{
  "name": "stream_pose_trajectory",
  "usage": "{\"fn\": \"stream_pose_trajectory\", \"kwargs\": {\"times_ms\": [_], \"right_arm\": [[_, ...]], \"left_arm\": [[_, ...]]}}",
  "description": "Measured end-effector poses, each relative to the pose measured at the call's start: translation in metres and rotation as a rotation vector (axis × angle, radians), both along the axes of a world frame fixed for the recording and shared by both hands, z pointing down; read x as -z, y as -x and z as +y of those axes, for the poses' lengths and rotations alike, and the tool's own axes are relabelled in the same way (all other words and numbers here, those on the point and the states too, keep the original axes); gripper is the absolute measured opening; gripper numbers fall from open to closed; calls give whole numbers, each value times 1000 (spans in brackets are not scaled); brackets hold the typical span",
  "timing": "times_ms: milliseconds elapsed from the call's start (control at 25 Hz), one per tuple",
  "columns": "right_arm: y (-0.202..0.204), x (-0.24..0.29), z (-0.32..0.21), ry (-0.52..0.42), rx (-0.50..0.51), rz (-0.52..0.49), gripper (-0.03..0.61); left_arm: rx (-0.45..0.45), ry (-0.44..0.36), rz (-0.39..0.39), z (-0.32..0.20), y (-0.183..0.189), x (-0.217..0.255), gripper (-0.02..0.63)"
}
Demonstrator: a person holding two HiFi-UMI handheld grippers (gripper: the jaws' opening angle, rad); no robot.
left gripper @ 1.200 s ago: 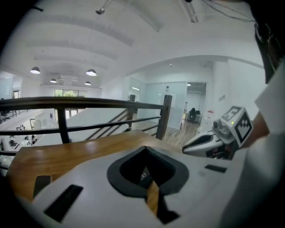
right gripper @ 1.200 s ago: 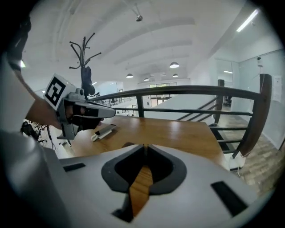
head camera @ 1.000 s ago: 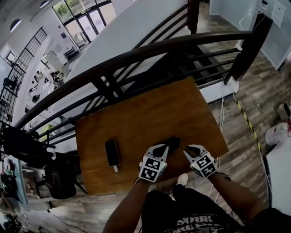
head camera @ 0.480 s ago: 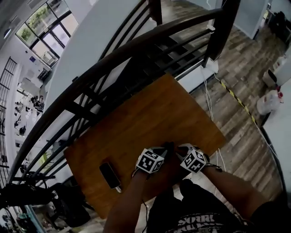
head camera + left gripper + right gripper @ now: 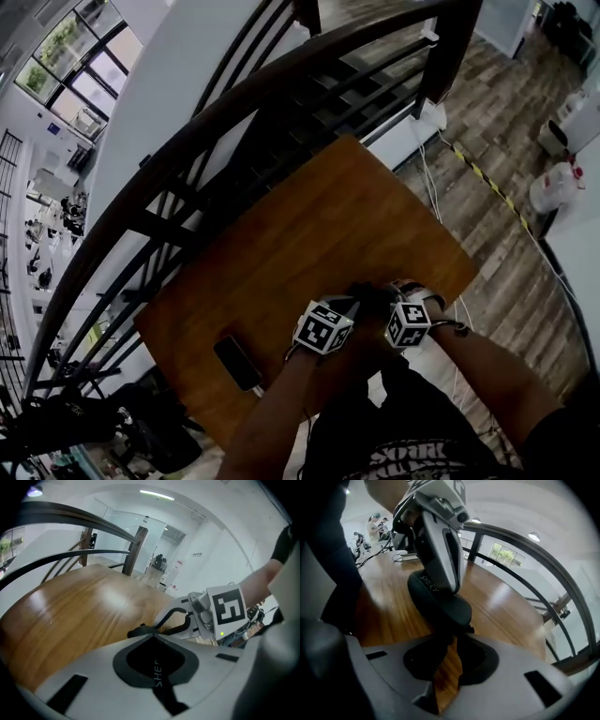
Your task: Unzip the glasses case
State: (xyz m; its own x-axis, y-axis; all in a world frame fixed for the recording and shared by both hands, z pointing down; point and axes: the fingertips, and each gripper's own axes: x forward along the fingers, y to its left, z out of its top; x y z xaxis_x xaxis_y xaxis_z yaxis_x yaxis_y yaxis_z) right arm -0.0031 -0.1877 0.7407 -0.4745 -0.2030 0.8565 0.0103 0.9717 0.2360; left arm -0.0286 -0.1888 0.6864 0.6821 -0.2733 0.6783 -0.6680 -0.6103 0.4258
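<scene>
Left tongs (image 5: 356, 305), just right of a dark phone (image 5: 236, 362) that lies on the brown table (image 5: 309, 225), are squeezed shut on the black glasses case (image 5: 373, 296). White letters on the case show between their jaws. The case sits between the two tongs, over the near edge of the table, close to the person. Right tongs (image 5: 386, 302) meet the case from the other side. Their jaws are almost closed, with only a thin gap lower down. The tips pinch the end of the case, where a small tab (image 5: 469, 630) sticks out.
</scene>
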Motion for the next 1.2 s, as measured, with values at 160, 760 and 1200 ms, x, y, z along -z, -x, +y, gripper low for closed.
{"fn": "stream_pose_trajectory", "kwargs": {"times_ms": [160, 760, 1200], "right_arm": [[0, -2, 1, -13, 50, 20, 47], [-7, -1, 16, 73, -158, -14, 9], [13, 1, 54, 177, -308, -92, 2]], "left_arm": [[2, -27, -22, 0, 0, -2, 5], [-47, -5, -12, 7, -4, -6, 5], [-50, 19, 5, 4, -5, -4, 5]]}}
